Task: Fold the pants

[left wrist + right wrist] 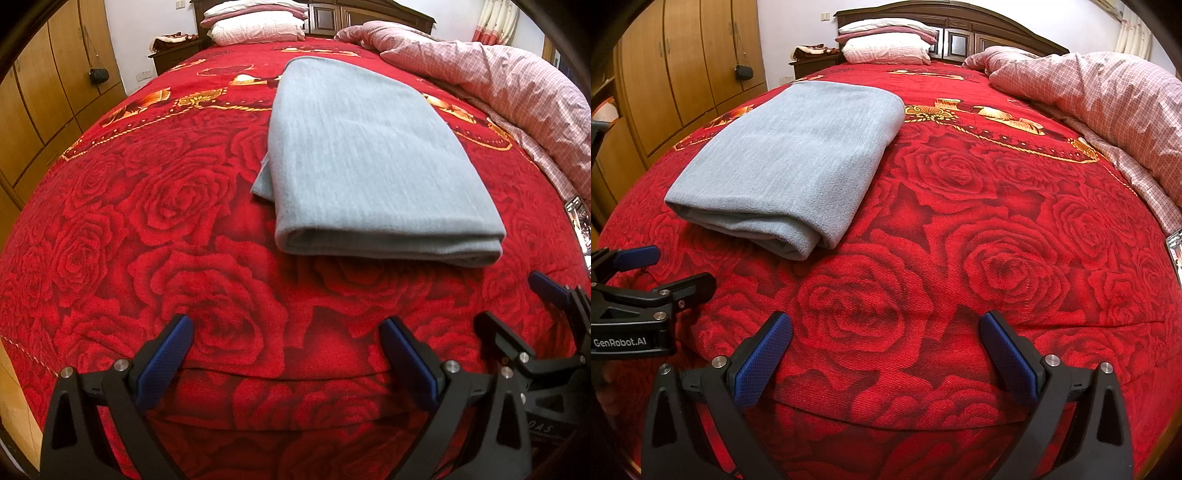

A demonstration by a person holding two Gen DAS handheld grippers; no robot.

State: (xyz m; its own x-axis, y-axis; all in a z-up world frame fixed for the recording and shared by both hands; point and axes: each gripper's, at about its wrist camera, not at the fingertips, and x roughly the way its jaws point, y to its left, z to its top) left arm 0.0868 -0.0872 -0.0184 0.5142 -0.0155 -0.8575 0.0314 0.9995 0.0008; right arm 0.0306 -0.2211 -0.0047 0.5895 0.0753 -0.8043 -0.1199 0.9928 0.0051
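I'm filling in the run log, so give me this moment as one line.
pants: folded, flat on bedspread | left gripper: open, empty, short of pants | right gripper: open, empty | contact: none

Pants [369,155] on bedspread [147,221]; pillows [255,26] behind; duvet [498,85] apparently right.

The left gripper [286,332] has a black plastic frame with two triangular arms, each with a hollow cut-out. Its fingers [166,356] carry blue pads with a fine dotted texture. Round silver screws [120,364] sit at the joints behind the pads. The right gripper [886,326] is built the same: black frame, blue textured pads, silver screws. White letters "GenRobot.AI" [619,342] are printed on the black body of the left gripper, as the right wrist view shows.
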